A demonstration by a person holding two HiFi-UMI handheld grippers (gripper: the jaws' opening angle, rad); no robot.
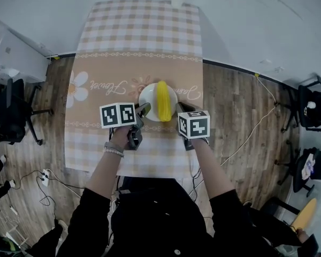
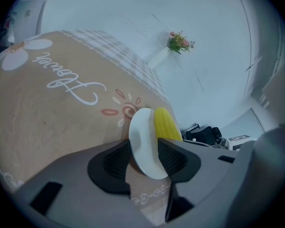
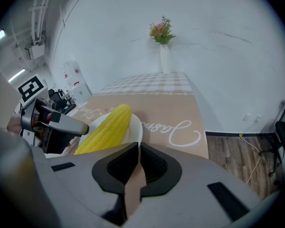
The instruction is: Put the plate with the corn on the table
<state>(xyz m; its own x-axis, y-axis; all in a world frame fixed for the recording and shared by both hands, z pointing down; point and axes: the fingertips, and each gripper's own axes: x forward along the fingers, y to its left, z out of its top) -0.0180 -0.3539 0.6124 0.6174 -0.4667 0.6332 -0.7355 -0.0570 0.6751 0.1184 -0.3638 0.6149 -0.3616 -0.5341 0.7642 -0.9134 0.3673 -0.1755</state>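
A white plate (image 1: pixel 148 98) with a yellow corn cob (image 1: pixel 162 99) rests on the checked tablecloth (image 1: pixel 139 31), near the front middle. In the left gripper view, the plate's rim (image 2: pixel 143 141) stands between the wide-apart jaws of my left gripper (image 2: pixel 145 158), and the pads do not press on it; the corn (image 2: pixel 165 125) lies just beyond. My right gripper (image 3: pixel 139 148) is shut, its tips at the plate's (image 3: pixel 135 129) right rim beside the corn (image 3: pixel 107 129), with nothing visible between the jaws. In the head view the left gripper (image 1: pixel 144 110) and right gripper (image 1: pixel 179 108) flank the plate.
A white vase with flowers (image 3: pixel 163 44) stands at the table's far end by the wall. Office chairs sit on the wooden floor at the left (image 1: pixel 10 111) and right (image 1: pixel 310 108). Cables trail on the floor on both sides.
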